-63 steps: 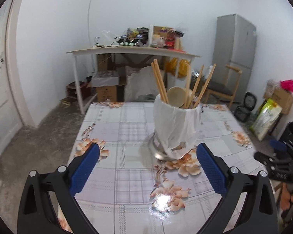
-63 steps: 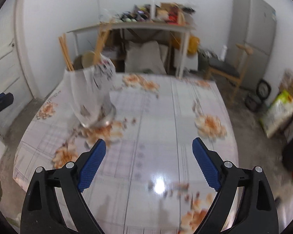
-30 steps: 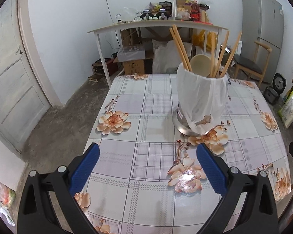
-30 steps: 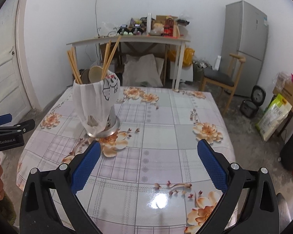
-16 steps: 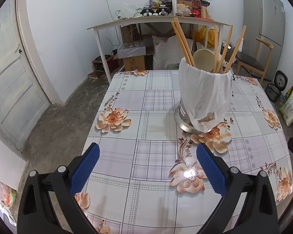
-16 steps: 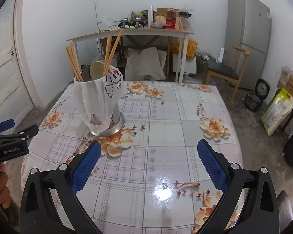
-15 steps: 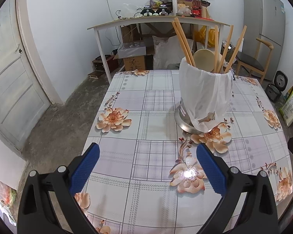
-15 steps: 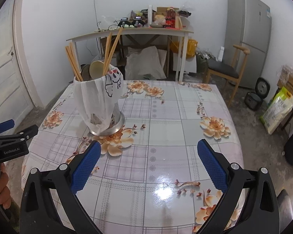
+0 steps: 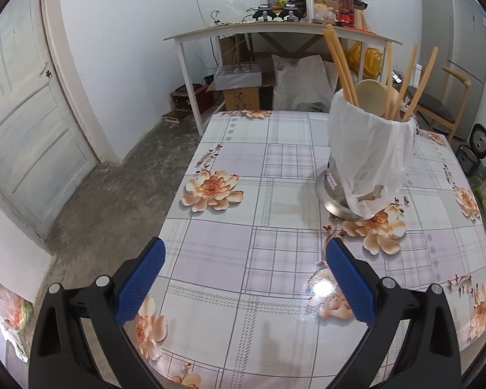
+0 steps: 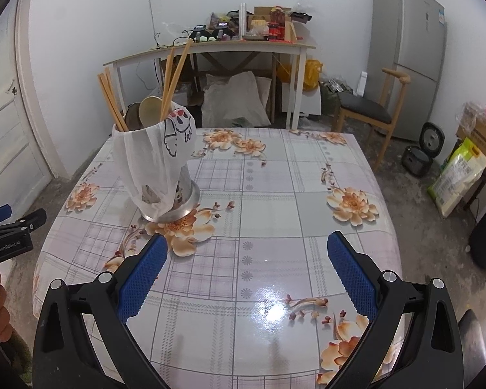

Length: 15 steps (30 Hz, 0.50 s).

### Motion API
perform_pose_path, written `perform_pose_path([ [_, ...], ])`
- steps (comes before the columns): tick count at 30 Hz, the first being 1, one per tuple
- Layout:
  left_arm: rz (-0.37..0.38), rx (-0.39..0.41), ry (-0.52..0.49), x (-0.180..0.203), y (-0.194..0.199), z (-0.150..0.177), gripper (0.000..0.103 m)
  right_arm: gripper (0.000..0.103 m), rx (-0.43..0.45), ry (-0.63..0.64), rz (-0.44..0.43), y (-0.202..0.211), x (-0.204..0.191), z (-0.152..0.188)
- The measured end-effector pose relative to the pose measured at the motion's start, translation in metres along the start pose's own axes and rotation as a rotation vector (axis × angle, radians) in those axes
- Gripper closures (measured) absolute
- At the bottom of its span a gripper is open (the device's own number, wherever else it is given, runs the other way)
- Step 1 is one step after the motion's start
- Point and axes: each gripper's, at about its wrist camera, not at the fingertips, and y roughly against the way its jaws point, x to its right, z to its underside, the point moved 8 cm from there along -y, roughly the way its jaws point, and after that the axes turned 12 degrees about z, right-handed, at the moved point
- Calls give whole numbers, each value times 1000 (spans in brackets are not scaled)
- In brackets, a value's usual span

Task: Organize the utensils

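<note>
Left gripper (image 9: 243, 270) and right gripper (image 10: 247, 267) both gape wide, empty, above the floral plaid tablecloth (image 9: 275, 168). Ahead and rightward of the left one, ahead-left of the right, stands a cloth-wrapped steel utensil holder (image 10: 160, 168) containing wooden chopsticks (image 9: 340, 64) and spoon (image 10: 150, 110)

Floral-clothed table (image 9: 275, 168) bears one utensil holder (image 9: 369, 162) (cloth-draped).

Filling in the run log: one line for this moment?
left gripper open, empty | right gripper open, empty | utensil holder upright on table, untouched
</note>
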Motion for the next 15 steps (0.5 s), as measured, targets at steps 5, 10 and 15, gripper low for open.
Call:
perform_pose_path([
  [5, -8, 7, 4, -5, 1, -1, 6, 8, 0, -9, 14, -1, 4, -3],
  [10, -8, 6, 3, -5, 0, -1, 6, 8, -2, -14, 21, -3, 7, -2],
  [15, -6, 7, 5, -5, 0, -1, 6, 8, -1, -5, 26, -4, 8, -3],
])
